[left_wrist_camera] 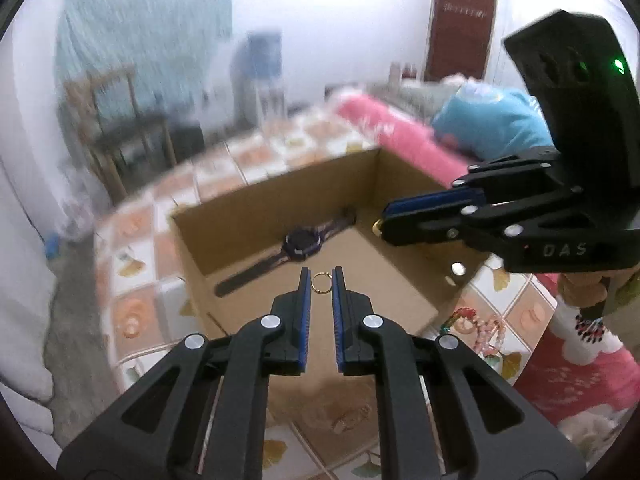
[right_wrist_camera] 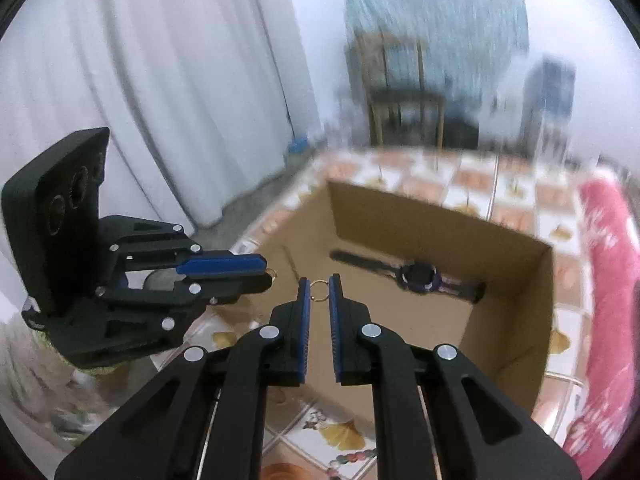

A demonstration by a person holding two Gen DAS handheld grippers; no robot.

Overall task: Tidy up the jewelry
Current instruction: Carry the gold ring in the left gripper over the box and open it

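My left gripper (left_wrist_camera: 321,276) is shut on a small gold ring (left_wrist_camera: 321,292), pinched at its fingertips above the open cardboard box (left_wrist_camera: 280,196). In the right wrist view my right gripper (right_wrist_camera: 319,282) is likewise shut on a second gold ring (right_wrist_camera: 320,301) over the same box (right_wrist_camera: 420,220). Each gripper shows in the other's view: the right gripper (left_wrist_camera: 382,220) to the right, the left gripper (right_wrist_camera: 266,272) to the left, each with a gold glint at its tip. A dark purple wristwatch (left_wrist_camera: 300,244) (right_wrist_camera: 420,276) lies on the box floor.
The box stands on a table with a tiled, leaf-patterned cloth (left_wrist_camera: 132,280). Pink beaded bracelets (left_wrist_camera: 480,332) lie on the cloth to the box's right. A pink blanket (left_wrist_camera: 400,136) and blue cushion (left_wrist_camera: 488,120) lie behind; a wooden chair (right_wrist_camera: 400,100) stands beyond the table.
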